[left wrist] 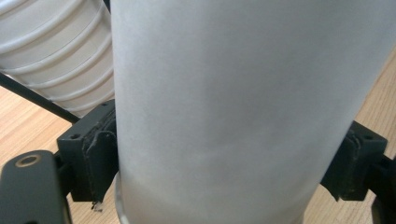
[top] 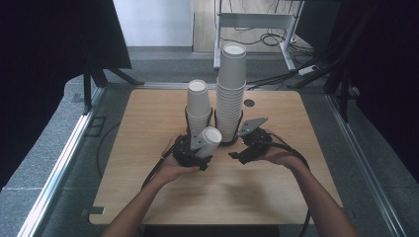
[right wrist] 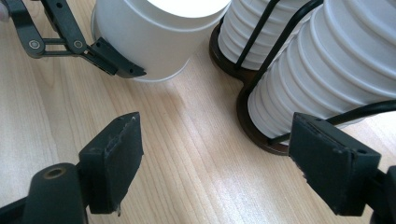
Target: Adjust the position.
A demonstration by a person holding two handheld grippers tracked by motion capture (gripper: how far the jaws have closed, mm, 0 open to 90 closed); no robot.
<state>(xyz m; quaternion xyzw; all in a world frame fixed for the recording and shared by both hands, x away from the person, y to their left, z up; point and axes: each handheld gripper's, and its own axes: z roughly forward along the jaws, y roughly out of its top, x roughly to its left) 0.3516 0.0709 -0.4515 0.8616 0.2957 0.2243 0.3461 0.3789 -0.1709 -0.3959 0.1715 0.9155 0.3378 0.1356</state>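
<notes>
Where fingers (left wrist: 100,154) grip, cup (left wrist: 233,102) base hidden.

In the left gripper view the paper cup (left wrist: 233,107) runs off the top and bottom edges, its rim and base cut away. In the high view, the left gripper (top: 197,148) sits largely hidden behind that cup, and the person's forearms leave the near edge.
</notes>
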